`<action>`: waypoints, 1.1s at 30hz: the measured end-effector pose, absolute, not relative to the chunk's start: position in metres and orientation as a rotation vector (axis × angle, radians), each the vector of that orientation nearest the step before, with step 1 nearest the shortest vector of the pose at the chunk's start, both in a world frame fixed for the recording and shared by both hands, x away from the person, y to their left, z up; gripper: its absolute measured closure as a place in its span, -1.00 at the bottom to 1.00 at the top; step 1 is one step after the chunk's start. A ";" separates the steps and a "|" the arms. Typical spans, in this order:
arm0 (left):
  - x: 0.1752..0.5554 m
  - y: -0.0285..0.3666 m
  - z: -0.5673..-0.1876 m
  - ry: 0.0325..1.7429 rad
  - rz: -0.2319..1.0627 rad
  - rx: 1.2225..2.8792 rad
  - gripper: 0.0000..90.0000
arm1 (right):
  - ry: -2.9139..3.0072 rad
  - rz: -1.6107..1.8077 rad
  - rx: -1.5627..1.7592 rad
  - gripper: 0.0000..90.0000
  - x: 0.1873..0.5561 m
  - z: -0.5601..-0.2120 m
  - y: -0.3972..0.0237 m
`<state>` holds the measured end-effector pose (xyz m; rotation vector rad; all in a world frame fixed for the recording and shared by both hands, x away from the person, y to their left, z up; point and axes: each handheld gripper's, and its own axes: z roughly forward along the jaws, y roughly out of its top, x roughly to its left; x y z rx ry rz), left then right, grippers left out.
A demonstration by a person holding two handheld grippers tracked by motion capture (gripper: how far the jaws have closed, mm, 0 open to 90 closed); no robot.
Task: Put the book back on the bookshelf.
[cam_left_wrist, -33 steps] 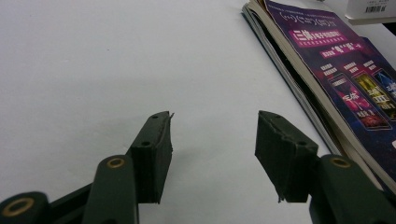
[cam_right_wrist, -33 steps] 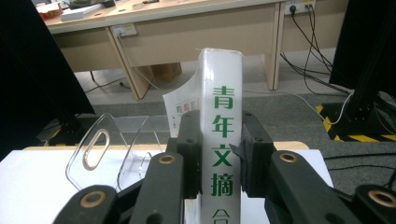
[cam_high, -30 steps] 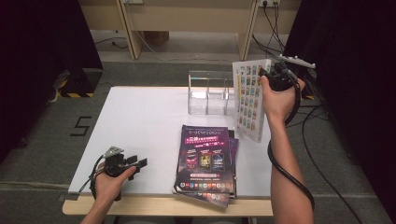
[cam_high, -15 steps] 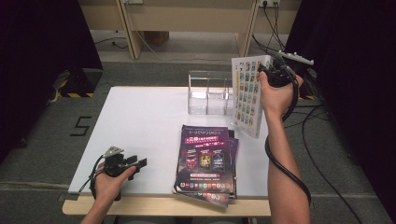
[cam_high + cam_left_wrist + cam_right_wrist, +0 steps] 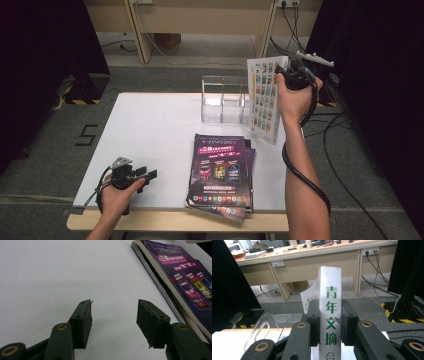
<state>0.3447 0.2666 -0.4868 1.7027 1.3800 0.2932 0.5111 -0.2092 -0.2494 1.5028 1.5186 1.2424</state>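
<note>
White-spined magazine held upright in the air at the table's far right, just beside the clear acrylic file holder, cover of small coloured tiles facing left in the high view. Thick enough to look fairly stiff along the spine, but loose pages curling away on one side, so likely floppy if taken by the open edge; glossy cover probably slick. Best hold judged to be across the spine, as now. Right gripper clamped on that spine, pads pressing both covers, jaws partway in. Left gripper resting low at the near left of the white table, jaws spread wide with nothing between them, just beside the stack of purple-covered magazines.
</note>
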 end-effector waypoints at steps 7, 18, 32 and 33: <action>0.344 0.267 -0.486 1.380 0.294 1.696 0.01 | 1.509 1.247 1.497 0.64 0.514 -0.250 -0.206; 0.345 0.267 -0.487 1.380 0.292 1.693 0.01 | 1.496 1.249 1.499 0.64 0.519 -0.248 -0.203; 0.345 0.268 -0.487 1.383 0.291 1.693 0.01 | 1.488 1.251 1.490 0.64 0.528 -0.249 -0.201; 0.345 0.268 -0.487 1.384 0.290 1.692 0.01 | 1.487 1.247 1.489 0.64 0.529 -0.249 -0.201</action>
